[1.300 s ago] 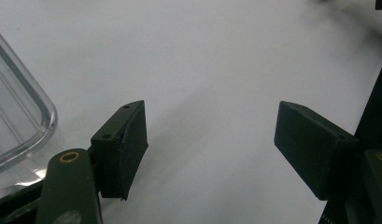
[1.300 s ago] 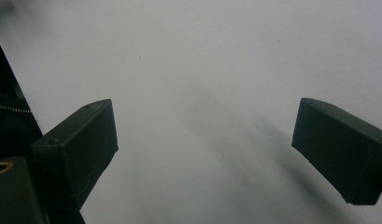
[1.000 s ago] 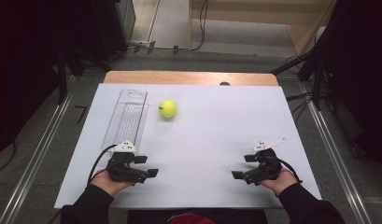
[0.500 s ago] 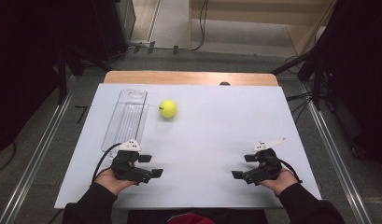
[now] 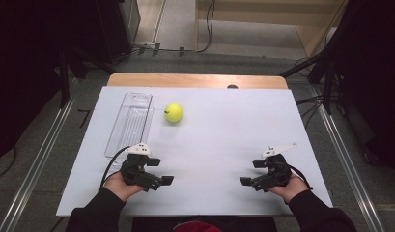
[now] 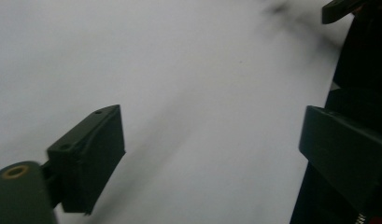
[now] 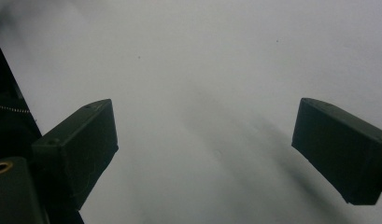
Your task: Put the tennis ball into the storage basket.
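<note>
High view, round fuzzy yellow ball (image 5: 174, 112), ribbed clear tray (image 5: 129, 124)

We see open white table (image 5: 224, 145) between and ahead of us; the yellow ball (image 5: 174, 112) and clear tray (image 5: 130, 123) block the far left.

High view: fixed above the person's side, facing forward and down, far enough to take in the whole white table sheet (image 5: 224, 125), the floor around it and both forearms. Left gripper view and right gripper view: each rides its gripper, looks along its two black jaws, very close to the sheet. All three share that white surface.
</note>
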Action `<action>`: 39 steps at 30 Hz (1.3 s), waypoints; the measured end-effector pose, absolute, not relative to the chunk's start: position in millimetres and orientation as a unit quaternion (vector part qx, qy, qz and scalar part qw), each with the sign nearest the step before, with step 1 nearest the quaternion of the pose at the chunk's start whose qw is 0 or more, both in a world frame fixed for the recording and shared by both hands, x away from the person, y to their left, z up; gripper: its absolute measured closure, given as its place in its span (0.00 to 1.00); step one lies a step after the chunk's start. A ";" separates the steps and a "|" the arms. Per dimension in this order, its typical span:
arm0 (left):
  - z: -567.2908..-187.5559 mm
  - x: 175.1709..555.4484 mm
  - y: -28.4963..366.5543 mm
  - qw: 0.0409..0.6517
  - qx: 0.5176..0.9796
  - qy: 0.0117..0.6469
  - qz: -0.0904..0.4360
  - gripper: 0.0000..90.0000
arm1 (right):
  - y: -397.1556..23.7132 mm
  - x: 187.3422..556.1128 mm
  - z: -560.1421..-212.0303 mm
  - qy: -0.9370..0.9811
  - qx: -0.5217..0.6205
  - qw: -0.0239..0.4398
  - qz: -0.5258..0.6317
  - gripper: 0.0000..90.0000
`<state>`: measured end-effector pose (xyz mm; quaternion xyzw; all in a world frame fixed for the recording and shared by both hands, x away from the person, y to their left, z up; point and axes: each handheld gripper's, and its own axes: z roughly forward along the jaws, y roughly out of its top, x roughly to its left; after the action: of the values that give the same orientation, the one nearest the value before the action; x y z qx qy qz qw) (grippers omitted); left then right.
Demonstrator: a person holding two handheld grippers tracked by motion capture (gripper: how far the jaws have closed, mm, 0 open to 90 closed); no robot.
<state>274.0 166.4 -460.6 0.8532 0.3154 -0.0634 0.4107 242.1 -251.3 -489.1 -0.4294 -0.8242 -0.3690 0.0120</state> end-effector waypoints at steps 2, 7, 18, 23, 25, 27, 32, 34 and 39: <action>-460.1 273.6 163.7 0.407 0.856 0.314 -0.057 0.01 | -251.5 242.1 -489.3 -0.823 -0.430 0.011 -0.370 0.06; -459.8 274.9 160.2 0.397 0.861 0.313 -0.057 0.01 | -252.0 241.9 -489.5 -0.824 -0.429 0.011 -0.371 0.06; -454.0 277.5 155.3 0.397 0.857 0.327 -0.042 0.01 | -252.4 241.4 -489.1 -0.823 -0.430 0.009 -0.371 0.06; -451.6 279.3 154.5 0.399 0.853 0.335 -0.035 0.03 | -252.4 241.4 -489.2 -0.823 -0.430 0.009 -0.371 0.06; -452.0 280.1 153.7 0.399 0.852 0.336 -0.034 0.03 | -252.4 241.5 -489.3 -0.823 -0.430 0.009 -0.372 0.06; -451.7 281.0 151.0 0.393 0.853 0.342 -0.027 0.03 | -252.3 241.5 -489.4 -0.823 -0.430 0.009 -0.372 0.06; -449.9 283.0 147.1 0.391 0.853 0.344 -0.026 0.03 | -252.4 241.4 -489.2 -0.822 -0.430 0.009 -0.372 0.06; -449.1 284.4 145.3 0.392 0.852 0.347 -0.021 0.03 | -252.4 241.5 -489.1 -0.822 -0.431 0.010 -0.372 0.06; -448.5 288.2 141.1 0.393 0.849 0.353 -0.018 0.03 | -253.0 241.2 -489.0 -0.821 -0.432 0.010 -0.374 0.06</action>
<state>288.2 141.1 -448.5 0.8490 0.3530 -0.0183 0.3928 241.2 -253.0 -489.0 -0.4323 -0.8206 -0.3736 0.0098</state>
